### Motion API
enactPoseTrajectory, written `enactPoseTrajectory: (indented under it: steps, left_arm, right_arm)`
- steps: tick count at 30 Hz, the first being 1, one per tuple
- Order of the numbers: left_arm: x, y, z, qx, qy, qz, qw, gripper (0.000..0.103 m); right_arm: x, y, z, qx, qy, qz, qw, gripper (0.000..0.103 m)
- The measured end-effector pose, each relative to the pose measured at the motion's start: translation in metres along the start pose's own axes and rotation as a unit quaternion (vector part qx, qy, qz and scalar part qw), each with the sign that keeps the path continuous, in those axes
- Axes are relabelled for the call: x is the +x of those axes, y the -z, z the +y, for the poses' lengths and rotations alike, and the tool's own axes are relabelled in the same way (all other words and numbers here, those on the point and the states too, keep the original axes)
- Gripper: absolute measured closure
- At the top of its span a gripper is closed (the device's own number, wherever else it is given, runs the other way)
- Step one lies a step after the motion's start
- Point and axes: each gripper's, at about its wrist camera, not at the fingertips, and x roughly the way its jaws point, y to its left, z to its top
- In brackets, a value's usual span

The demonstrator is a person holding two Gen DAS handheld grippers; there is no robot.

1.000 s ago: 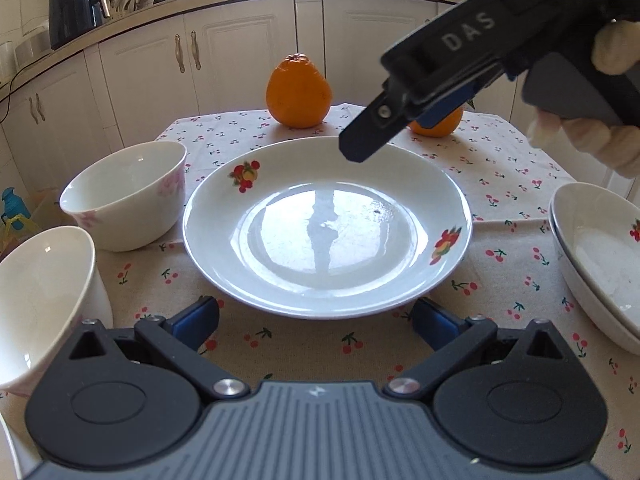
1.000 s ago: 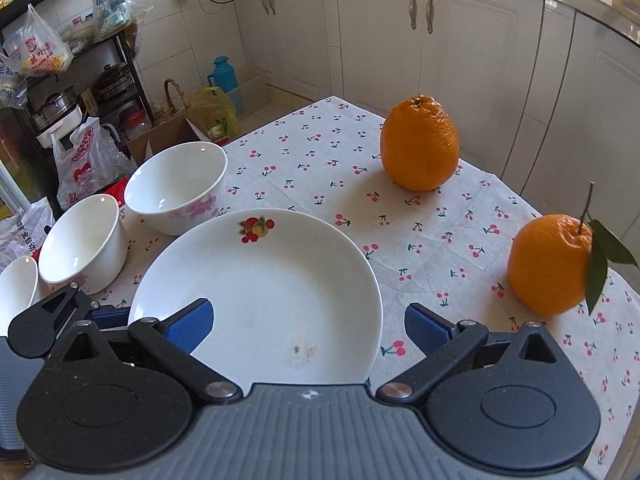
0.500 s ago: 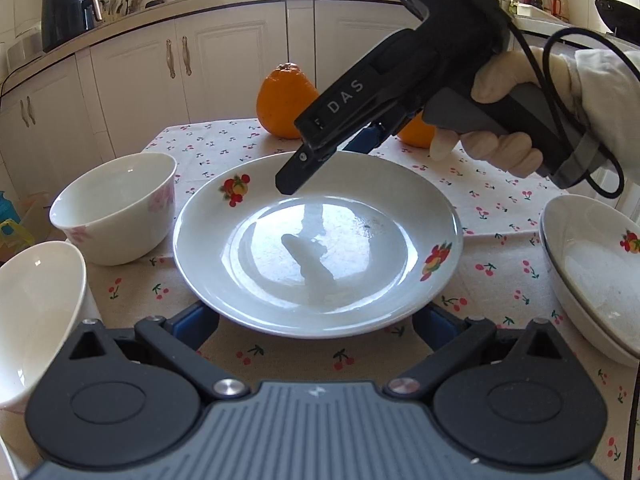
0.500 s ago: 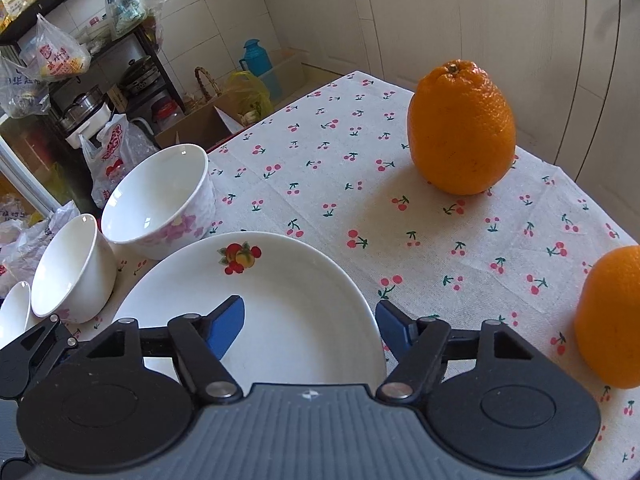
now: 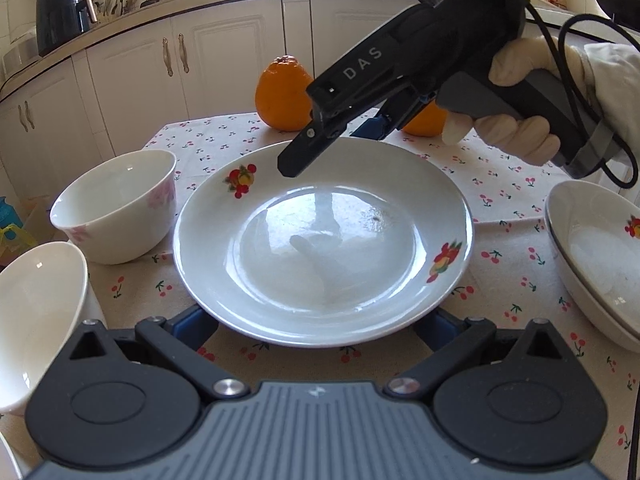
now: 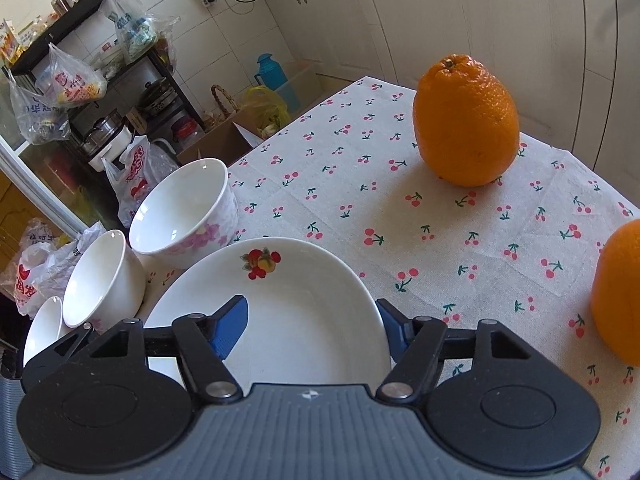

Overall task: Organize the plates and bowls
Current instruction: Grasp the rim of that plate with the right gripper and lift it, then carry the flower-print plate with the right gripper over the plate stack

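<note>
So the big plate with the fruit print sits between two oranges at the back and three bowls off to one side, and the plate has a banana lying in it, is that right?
Not quite. The plate has no banana in it; it is empty, as the left wrist view shows. The rest holds: two oranges stand behind it, and the right wrist view shows three bowls beside it.

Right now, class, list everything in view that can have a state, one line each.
Fruit-print plate, right way up, empty.
Flowered bowl, upright, empty.
Plain white bowl, tilted, empty.
Stacked dishes, nested, top one empty.
Left gripper, jaws open wide by the plate's near rim.
Right gripper, jaws have just been closing but are not yet gripping; the plate's far rim is between them.
</note>
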Motion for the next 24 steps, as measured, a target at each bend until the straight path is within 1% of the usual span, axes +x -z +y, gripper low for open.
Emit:
enactPoseTrajectory:
  steps: [8, 18, 24]
  left_arm:
    - [-0.014, 0.000, 0.000, 0.019, 0.010, -0.007, 0.9997, 0.002]
    - [-0.033, -0.008, -0.010, 0.044, 0.029, -0.015, 0.9985, 0.002]
    - [-0.045, -0.012, -0.021, 0.068, 0.043, -0.023, 0.9965, 0.002]
  right_arm:
    - [-0.016, 0.013, 0.004, 0.021, -0.005, -0.011, 1.000, 0.029]
    - [-0.050, 0.031, 0.014, 0.033, 0.009, -0.041, 0.999, 0.029]
    - [-0.076, 0.048, 0.016, 0.047, 0.021, -0.062, 0.997, 0.029]
